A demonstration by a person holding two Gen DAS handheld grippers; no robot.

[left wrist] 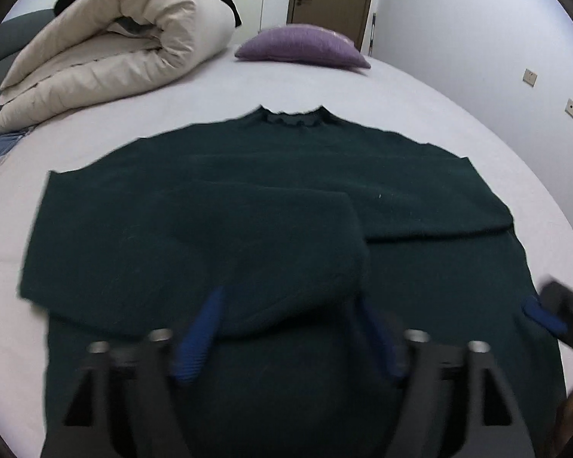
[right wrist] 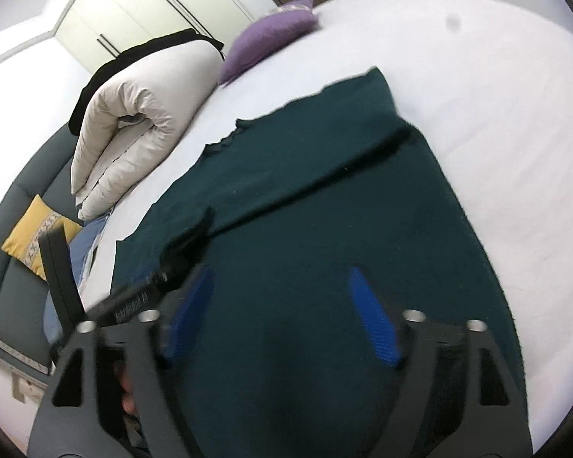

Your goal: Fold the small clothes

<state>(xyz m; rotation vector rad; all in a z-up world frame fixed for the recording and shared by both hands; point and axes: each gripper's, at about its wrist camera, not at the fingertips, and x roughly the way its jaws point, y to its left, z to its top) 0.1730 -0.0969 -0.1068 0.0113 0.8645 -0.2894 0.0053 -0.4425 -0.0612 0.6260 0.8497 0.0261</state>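
Note:
A dark green sweater (left wrist: 271,198) lies flat on the pale bed sheet (left wrist: 420,107), collar away from me, both sleeves folded across its body. My left gripper (left wrist: 290,305) is open, its blue pads (left wrist: 202,336) spread over the sweater's lower middle. My right gripper (right wrist: 282,278) is open above the sweater's (right wrist: 343,198) lower right part; it also shows in the left wrist view (left wrist: 546,316) at the sweater's right hem. Neither holds cloth. The left gripper's body (right wrist: 133,301) shows at the left of the right wrist view.
A rolled cream duvet (left wrist: 107,49) lies at the far left of the bed. A purple cushion (left wrist: 301,47) sits at the far end. A yellow cushion (right wrist: 34,233) rests on a grey sofa beside the bed. A wall stands on the right.

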